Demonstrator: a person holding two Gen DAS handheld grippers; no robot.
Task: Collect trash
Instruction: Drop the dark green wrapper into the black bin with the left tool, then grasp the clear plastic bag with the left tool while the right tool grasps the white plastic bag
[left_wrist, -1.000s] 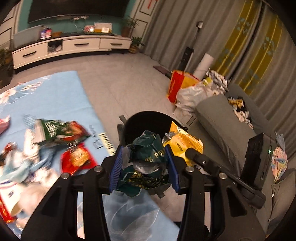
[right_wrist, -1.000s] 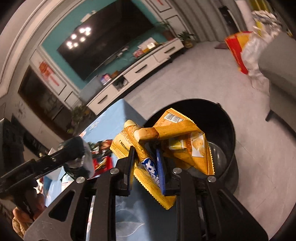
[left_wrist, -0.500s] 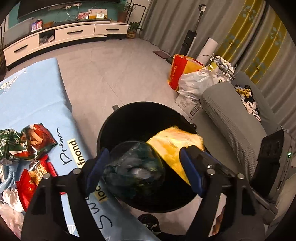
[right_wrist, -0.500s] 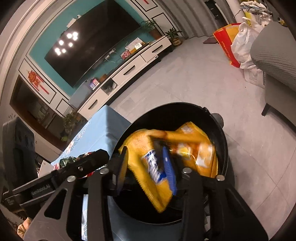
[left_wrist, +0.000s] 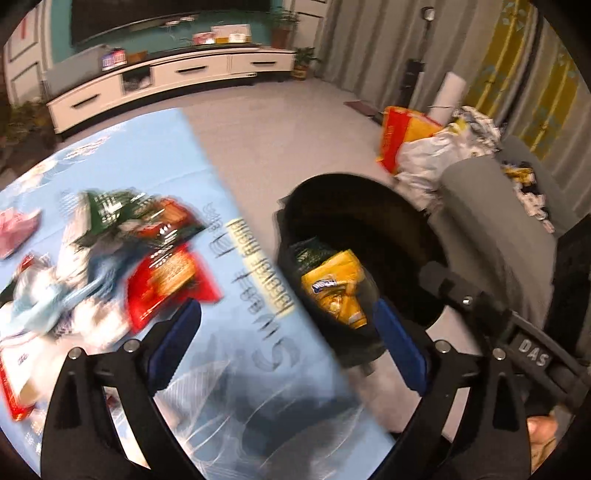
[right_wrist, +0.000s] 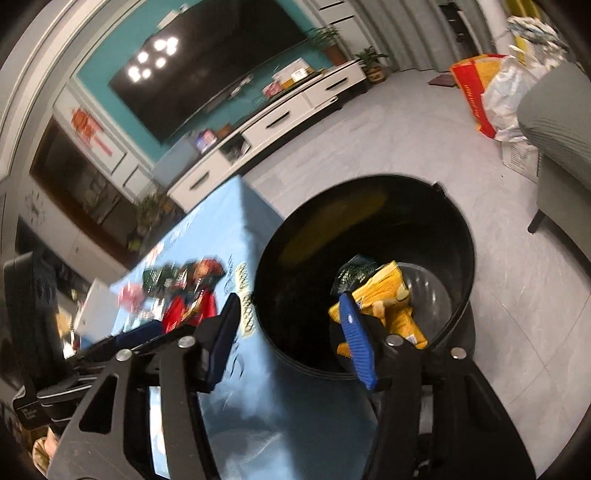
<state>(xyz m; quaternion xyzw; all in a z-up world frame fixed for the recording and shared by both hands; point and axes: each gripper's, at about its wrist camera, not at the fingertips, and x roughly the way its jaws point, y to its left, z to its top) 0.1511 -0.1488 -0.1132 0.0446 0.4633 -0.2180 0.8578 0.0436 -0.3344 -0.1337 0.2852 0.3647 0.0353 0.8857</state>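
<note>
A black round bin (left_wrist: 369, 199) (right_wrist: 454, 221) stands on the floor by the edge of a light blue table cloth (left_wrist: 229, 369) (right_wrist: 258, 402). Yellow snack bags (left_wrist: 334, 290) (right_wrist: 391, 295) and a dark green wrapper (right_wrist: 354, 271) lie inside the bin. My left gripper (left_wrist: 291, 343) is open and empty over the table edge beside the bin. My right gripper (right_wrist: 291, 332) is open and empty above the bin's near rim. More wrappers, red (left_wrist: 166, 280) and green (left_wrist: 114, 210), lie blurred on the cloth; they also show in the right wrist view (right_wrist: 184, 291).
A grey sofa (left_wrist: 491, 221) stands right of the bin, with a white plastic bag (left_wrist: 432, 155) and a red and yellow bag (left_wrist: 402, 129) behind it. A white TV cabinet (left_wrist: 173, 77) runs along the far wall. Grey floor lies between.
Both grippers opened and dropped their loads: the green wrapper and the yellow bags fell into the bin. Both grippers then swung left toward the table.
</note>
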